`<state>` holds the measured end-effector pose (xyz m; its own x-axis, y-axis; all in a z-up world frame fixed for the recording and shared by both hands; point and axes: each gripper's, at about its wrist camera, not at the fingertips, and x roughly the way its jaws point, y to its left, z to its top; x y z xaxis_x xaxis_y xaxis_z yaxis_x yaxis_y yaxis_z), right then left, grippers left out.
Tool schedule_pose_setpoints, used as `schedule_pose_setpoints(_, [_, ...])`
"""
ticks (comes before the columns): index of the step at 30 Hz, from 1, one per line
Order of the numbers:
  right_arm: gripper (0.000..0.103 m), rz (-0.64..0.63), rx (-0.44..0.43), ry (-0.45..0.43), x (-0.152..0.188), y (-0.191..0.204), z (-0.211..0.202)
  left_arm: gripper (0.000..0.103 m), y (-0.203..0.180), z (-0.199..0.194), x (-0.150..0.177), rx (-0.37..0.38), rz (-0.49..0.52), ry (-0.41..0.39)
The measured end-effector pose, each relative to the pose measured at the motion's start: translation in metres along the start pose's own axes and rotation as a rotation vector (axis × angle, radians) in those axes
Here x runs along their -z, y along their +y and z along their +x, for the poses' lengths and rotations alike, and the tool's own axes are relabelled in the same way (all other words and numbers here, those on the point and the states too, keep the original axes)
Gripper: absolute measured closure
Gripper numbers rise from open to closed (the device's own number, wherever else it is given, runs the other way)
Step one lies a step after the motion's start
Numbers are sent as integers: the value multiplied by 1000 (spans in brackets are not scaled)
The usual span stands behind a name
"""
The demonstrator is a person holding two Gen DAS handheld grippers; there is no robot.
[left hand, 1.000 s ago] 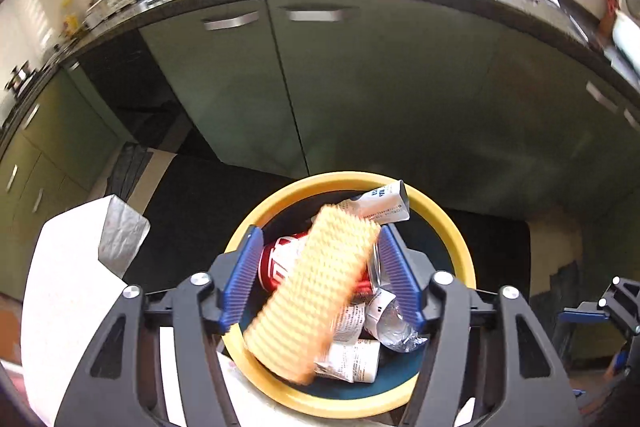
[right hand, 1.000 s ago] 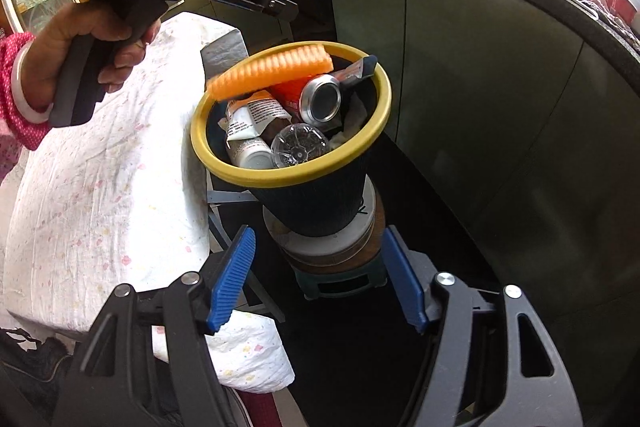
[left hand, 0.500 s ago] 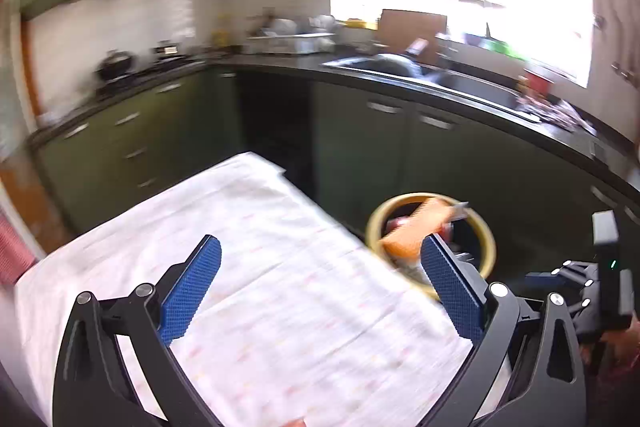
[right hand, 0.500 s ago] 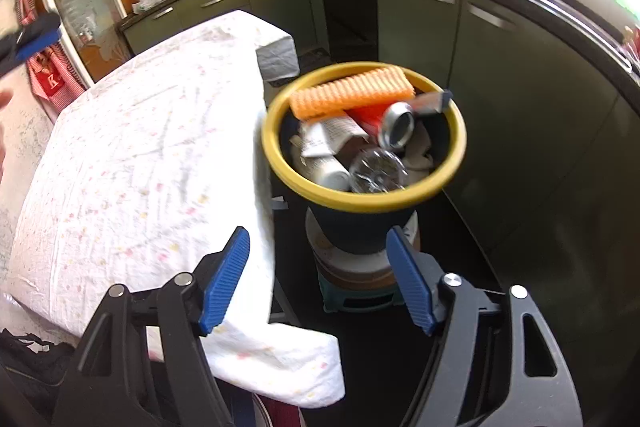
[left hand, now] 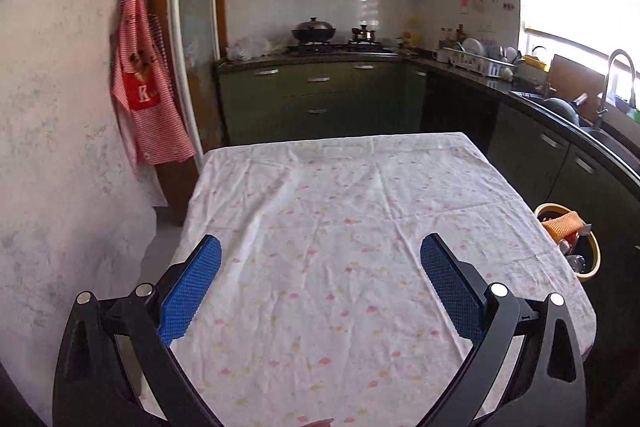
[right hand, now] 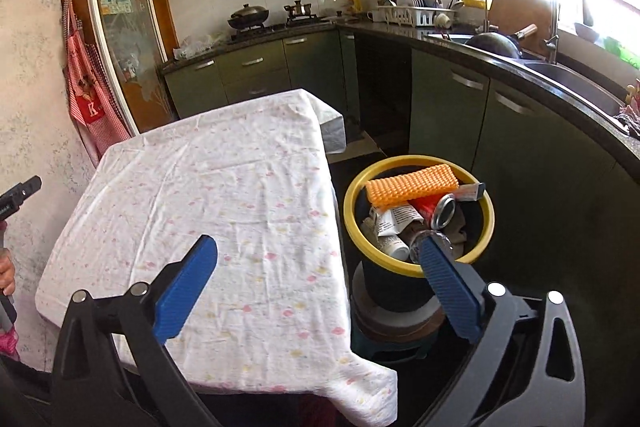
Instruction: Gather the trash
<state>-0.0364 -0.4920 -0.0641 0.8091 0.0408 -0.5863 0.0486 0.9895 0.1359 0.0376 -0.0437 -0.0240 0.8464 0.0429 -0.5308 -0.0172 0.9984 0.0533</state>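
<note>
A dark bin with a yellow rim (right hand: 486,223) stands on a stool right of the table. It holds an orange ridged sponge (right hand: 412,183), a red can (right hand: 434,209), tubes and a plastic bottle. The bin also shows in the left wrist view (left hand: 592,259) at the right edge, with the sponge (left hand: 562,225) on top. My left gripper (left hand: 320,267) is open and empty above the bare cloth-covered table (left hand: 320,219). My right gripper (right hand: 320,263) is open and empty over the table's right edge, near the bin.
The table (right hand: 224,187) carries a white floral cloth. Green cabinets and a dark counter (right hand: 520,67) with a sink run along the right. A stove with pots (left hand: 316,31) is at the back. A red apron (left hand: 148,99) hangs on the left wall.
My left gripper has let go of the orange sponge into the bin and swung left and back over the table. My right gripper has pulled back and turned left.
</note>
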Motion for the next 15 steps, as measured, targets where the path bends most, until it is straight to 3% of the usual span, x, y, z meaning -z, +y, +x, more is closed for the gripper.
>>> schedule_pose_setpoints(4, [7, -34, 50, -52, 0, 16, -23, 5, 18, -32, 11, -27, 2, -25])
schedule_pose_setpoints(8, [7, -38, 37, -82, 3, 22, -37, 5, 17, -51, 17, -24, 5, -45])
schedule_pose_setpoints(15, [7, -49, 62, -75, 10, 23, -37, 5, 6, -66, 17, -17, 15, -55])
